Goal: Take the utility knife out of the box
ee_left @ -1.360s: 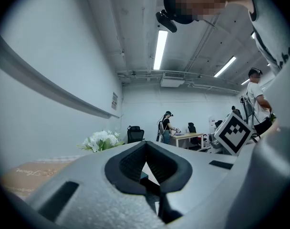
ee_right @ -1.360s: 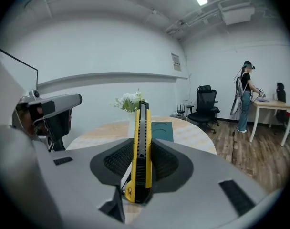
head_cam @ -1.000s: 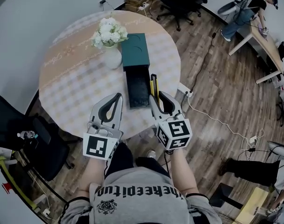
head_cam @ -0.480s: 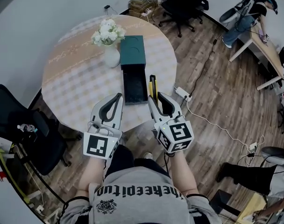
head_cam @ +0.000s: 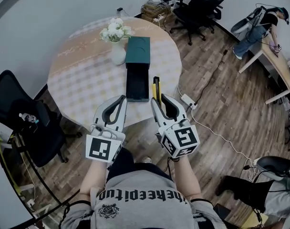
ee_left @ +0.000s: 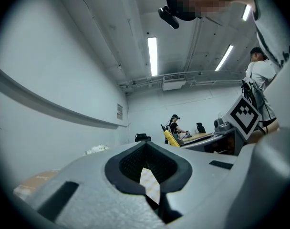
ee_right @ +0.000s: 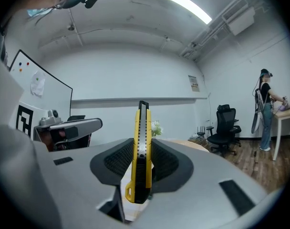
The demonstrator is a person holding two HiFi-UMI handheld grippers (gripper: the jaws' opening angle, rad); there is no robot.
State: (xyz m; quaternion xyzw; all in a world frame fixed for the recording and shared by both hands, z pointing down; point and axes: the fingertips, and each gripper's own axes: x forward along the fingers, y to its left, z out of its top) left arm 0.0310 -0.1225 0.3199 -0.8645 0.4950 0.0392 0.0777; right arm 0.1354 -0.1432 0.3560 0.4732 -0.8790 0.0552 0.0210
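Note:
My right gripper (head_cam: pixel 159 99) is shut on the yellow utility knife (head_cam: pixel 156 87), which stands on edge between the pads (ee_right: pixel 117 165) and points away from me. In the right gripper view the knife (ee_right: pixel 142 147) sticks out well past the jaws. The dark green box (head_cam: pixel 138 50) lies on the round table (head_cam: pixel 88 82) with its drawer (head_cam: pixel 137 84) pulled out towards me. My left gripper (head_cam: pixel 120 99) hangs beside the right one, just off the table's near edge. Its jaws meet at the tips with nothing in them.
A white vase of white flowers (head_cam: pixel 117 34) stands left of the box. A black office chair (head_cam: pixel 16 120) is at the table's left. A power strip with cables (head_cam: pixel 189 99) lies on the wood floor to the right. A person (head_cam: pixel 262 20) works at a desk far right.
Both grippers have drawn back from the table towards me, the knife still in the right one. The table and box now sit farther off in the head view.

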